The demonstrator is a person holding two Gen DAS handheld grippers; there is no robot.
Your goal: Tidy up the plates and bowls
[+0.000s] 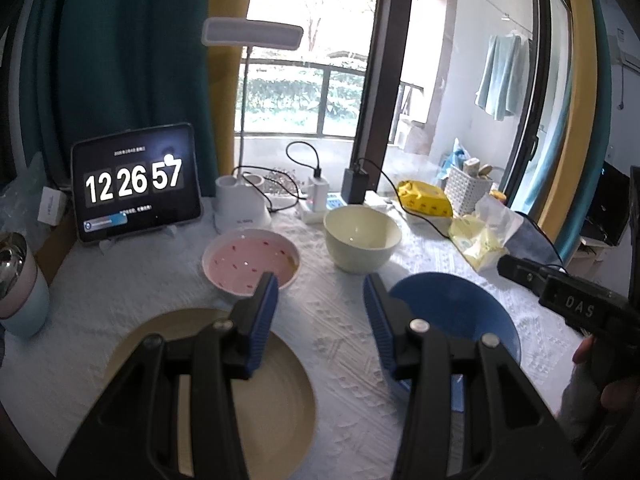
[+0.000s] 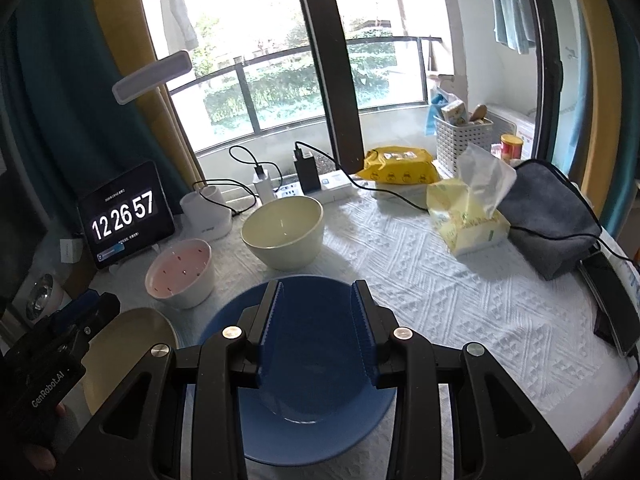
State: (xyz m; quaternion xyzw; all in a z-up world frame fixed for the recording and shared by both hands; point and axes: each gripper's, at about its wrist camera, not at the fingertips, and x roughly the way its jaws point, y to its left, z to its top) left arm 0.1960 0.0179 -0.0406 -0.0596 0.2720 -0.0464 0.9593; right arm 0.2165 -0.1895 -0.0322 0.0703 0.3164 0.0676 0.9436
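A desk (image 2: pixel 460 300) under a white textured cloth holds four dishes. The left tool (image 1: pixel 320 300) hangs with its blue fingers spread wide, gripping nothing, between a tan plate (image 1: pixel 280 400) and a blue plate (image 1: pixel 460 308). The right tool (image 2: pixel 318 304) hovers over the blue plate (image 2: pixel 312 432), also parted and empty. Behind sit a pink bowl (image 2: pixel 180 272) and a cream bowl (image 2: pixel 284 232), side by side, near a tablet clock (image 2: pixel 124 216).

Home room, balcony window (image 2: pixel 304 92), curtains (image 1: pixel 132 60), cloth-covered table (image 2: pixel 440 300)
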